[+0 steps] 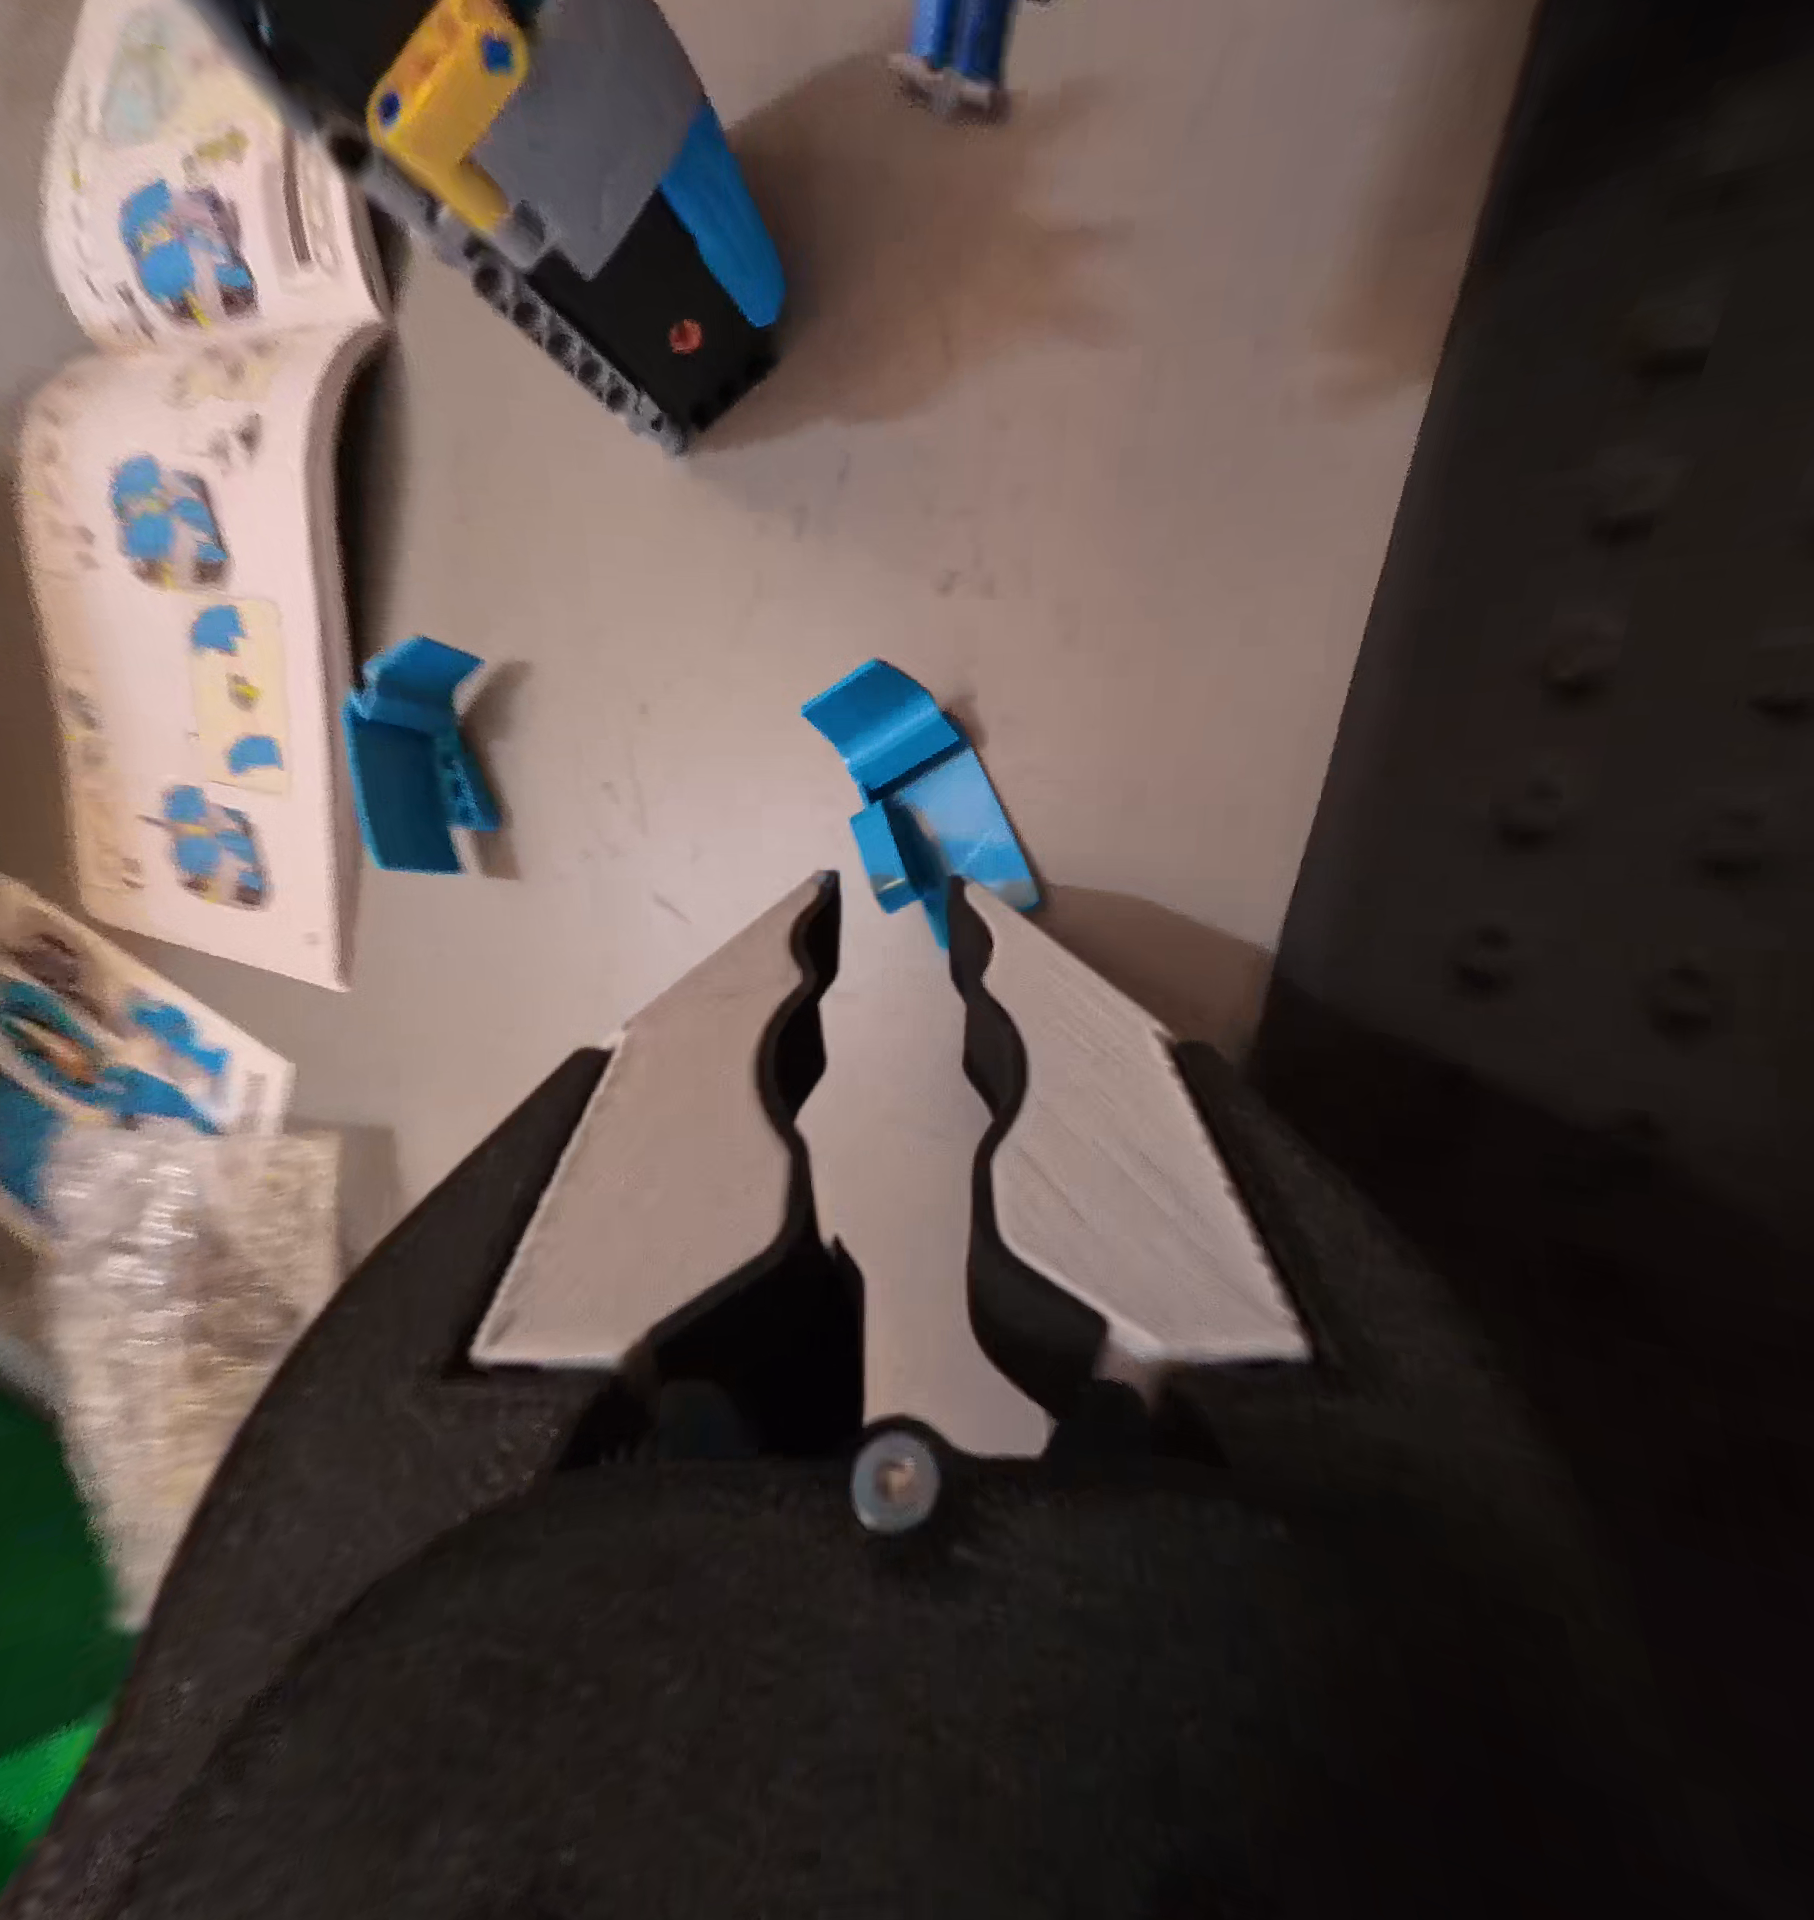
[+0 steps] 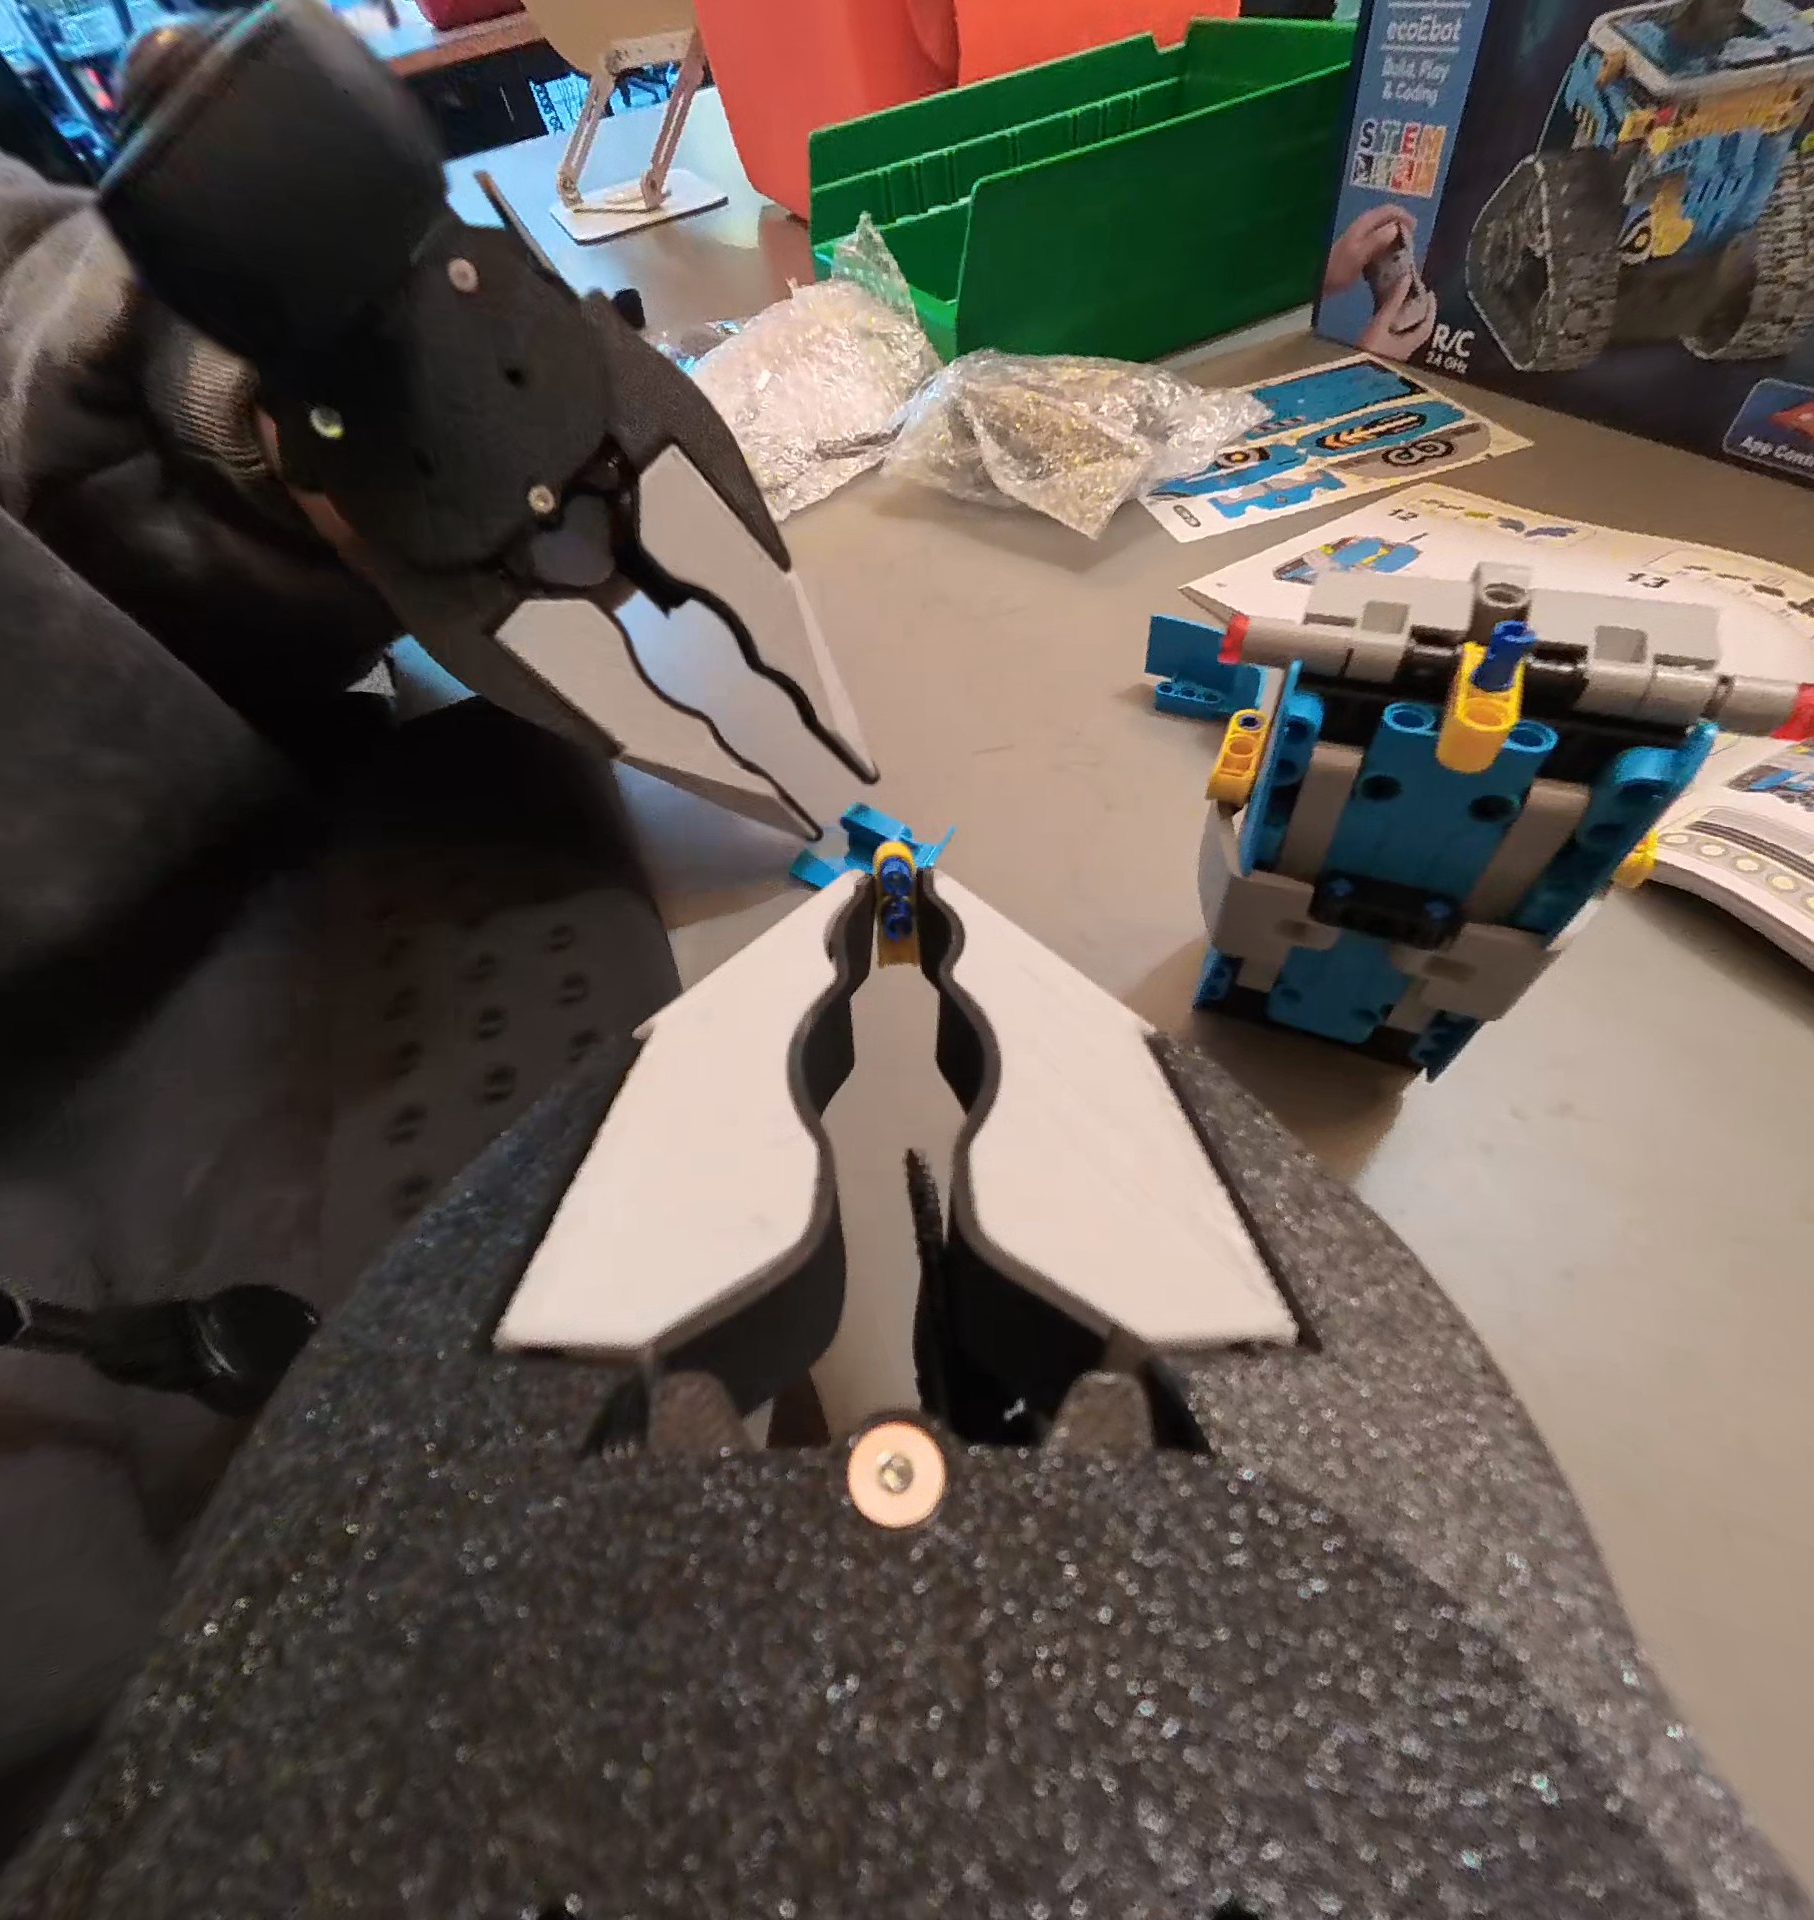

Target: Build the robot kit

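The right tongs [image 2: 892, 899] pinch a small yellow piece with blue pins [image 2: 890, 894] at their very tips. Just past those tips, a curved blue piece [image 1: 908, 774] lies flat on the counter [image 1: 1038, 499]. The left tongs [image 1: 887, 891] are spread a little and hold nothing. Their tips hang just above the near end of that same blue piece.

A second blue piece [image 1: 415, 758] lies off to the left of the left tongs. A half-built toy truck [image 2: 1443, 821] stands to the right of the right tongs, well apart from them. Open paper booklets [image 1: 186, 582] lie on the far left of the left tongs. Crinkly plastic bags [image 2: 1038, 436], a green bin [image 2: 1069, 197] and the toy's box [image 2: 1609, 187] sit far ahead of the right tongs.

I think the yellow piece may be meant for the blue one, though I cannot be sure. To do that well, the left tongs should hold the blue piece still. The right tongs should keep a firm pinch and line the pins up straight.
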`<state>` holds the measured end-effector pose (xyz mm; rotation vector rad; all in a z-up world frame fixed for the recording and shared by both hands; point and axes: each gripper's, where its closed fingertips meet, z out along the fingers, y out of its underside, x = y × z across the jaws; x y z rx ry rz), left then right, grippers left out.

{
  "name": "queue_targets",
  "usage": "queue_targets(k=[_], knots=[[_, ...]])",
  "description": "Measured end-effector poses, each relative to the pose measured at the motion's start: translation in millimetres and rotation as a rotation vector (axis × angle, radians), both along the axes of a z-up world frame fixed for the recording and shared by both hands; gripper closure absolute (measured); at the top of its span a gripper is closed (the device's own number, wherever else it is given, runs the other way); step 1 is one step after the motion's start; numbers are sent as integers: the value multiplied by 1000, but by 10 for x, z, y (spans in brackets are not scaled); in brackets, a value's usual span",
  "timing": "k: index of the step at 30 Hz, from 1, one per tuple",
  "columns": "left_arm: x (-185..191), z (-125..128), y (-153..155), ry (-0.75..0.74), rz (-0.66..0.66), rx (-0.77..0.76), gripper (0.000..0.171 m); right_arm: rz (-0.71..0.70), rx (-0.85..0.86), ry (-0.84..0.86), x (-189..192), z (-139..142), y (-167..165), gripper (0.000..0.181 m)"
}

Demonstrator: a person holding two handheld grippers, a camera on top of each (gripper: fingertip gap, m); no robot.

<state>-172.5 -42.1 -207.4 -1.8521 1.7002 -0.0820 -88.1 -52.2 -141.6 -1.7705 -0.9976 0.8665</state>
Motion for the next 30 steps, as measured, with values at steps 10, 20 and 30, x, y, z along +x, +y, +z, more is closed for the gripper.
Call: queue_targets(k=[10, 20, 30], knots=[[-72, -50, 124, 372, -427, 433, 147, 12, 7, -21, -22, -27, -23, 173], [-8, -81, 59, 396, -511, 486, 147, 31, -1, -38, -46, -64, -44, 173], [52, -129, 37, 322, -511, 401, 159, 49, -30, -57, -68, -120, -58, 173]])
